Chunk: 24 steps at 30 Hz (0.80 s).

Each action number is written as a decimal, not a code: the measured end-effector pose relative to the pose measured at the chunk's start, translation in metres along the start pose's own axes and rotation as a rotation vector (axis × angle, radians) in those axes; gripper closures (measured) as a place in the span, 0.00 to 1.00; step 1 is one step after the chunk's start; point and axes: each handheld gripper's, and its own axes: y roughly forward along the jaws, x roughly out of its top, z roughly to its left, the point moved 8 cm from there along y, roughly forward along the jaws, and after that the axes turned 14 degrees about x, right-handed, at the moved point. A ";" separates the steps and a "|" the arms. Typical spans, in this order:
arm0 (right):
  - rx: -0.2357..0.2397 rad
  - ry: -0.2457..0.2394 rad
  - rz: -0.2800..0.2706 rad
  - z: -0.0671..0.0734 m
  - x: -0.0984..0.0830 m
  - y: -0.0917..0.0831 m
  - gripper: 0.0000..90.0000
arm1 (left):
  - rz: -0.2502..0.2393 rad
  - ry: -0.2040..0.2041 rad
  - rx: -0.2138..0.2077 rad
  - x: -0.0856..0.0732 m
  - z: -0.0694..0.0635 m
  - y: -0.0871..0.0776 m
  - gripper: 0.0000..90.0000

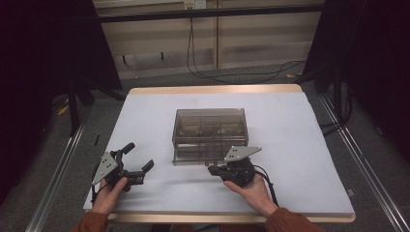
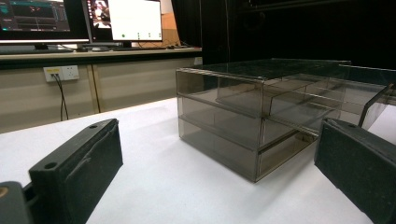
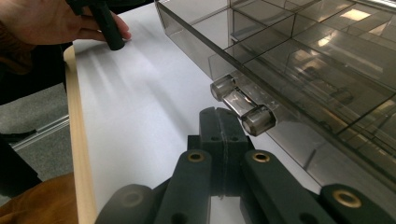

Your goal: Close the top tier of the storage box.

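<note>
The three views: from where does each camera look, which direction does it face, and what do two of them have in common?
High view: above the person's side, facing forward and down on the white table; both hands, left gripper and right gripper show.
Left gripper view: low over the table, facing the smoky clear box; its own open jaws frame it.
Right gripper view: low beside the box's front handle; its own shut jaws show, with the other hand beyond.
All views share the box.
</note>
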 end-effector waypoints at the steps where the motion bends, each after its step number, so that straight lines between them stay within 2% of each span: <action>1: -0.003 -0.001 -0.002 0.000 0.000 0.000 1.00 | -0.001 0.002 0.001 0.000 0.000 0.000 0.01; 24: 0.004 0.011 -0.017 -0.006 0.007 0.003 1.00 | 0.003 0.002 0.000 0.000 0.000 0.000 0.01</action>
